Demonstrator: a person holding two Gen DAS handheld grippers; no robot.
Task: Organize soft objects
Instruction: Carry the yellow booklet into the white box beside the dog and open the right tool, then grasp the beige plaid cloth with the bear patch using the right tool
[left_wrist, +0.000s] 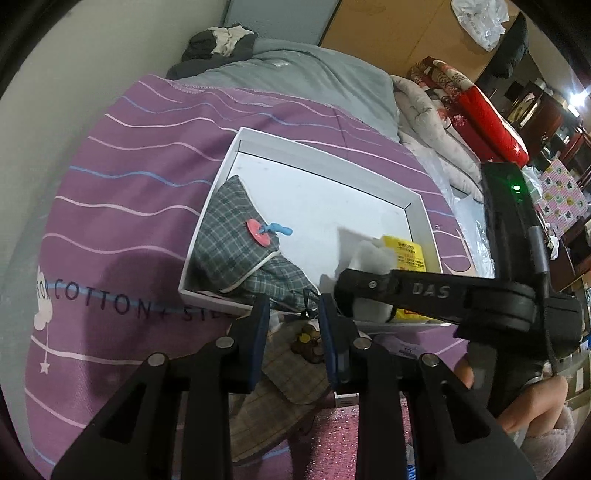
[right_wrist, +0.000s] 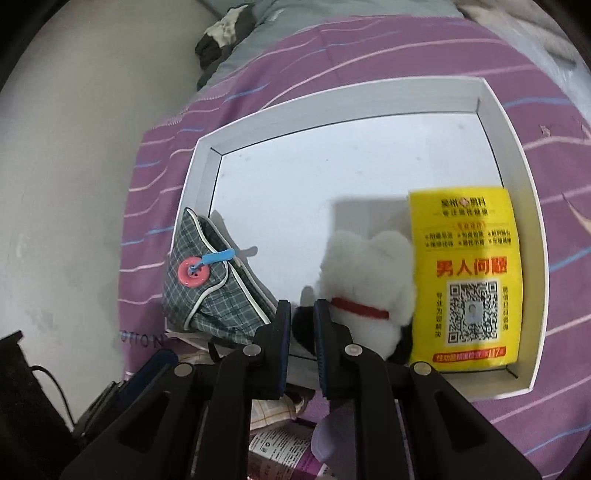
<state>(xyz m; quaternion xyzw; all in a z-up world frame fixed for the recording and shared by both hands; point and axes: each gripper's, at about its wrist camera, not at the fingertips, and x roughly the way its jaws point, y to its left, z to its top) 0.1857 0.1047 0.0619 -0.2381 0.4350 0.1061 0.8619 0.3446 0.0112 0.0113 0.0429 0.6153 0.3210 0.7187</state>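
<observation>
In the white box (right_wrist: 517, 155) on the bed, the plaid pouch (right_wrist: 207, 295) lay at the left, the white plush toy (right_wrist: 369, 273) in the middle, the yellow packet (right_wrist: 469, 273) at the right. The left tool (left_wrist: 293, 314) stood released over a beige pouch (left_wrist: 291, 373). The right tool (right_wrist: 301, 317) stood narrowly parted at the toy's dark part; whether it gripped, I cannot tell.

Left gripper (left_wrist: 293, 306) angled steeply downward, jaws partly apart, nothing pressed between the pads. Right gripper (right_wrist: 299, 314) also tilted downward, jaws narrowly parted. Bare fingers (left_wrist: 532, 402) wrapped around its handle.

a home bedroom: a bed with a purple striped sheet (left_wrist: 147, 177), folded quilts (left_wrist: 461, 110) piled beside.
</observation>
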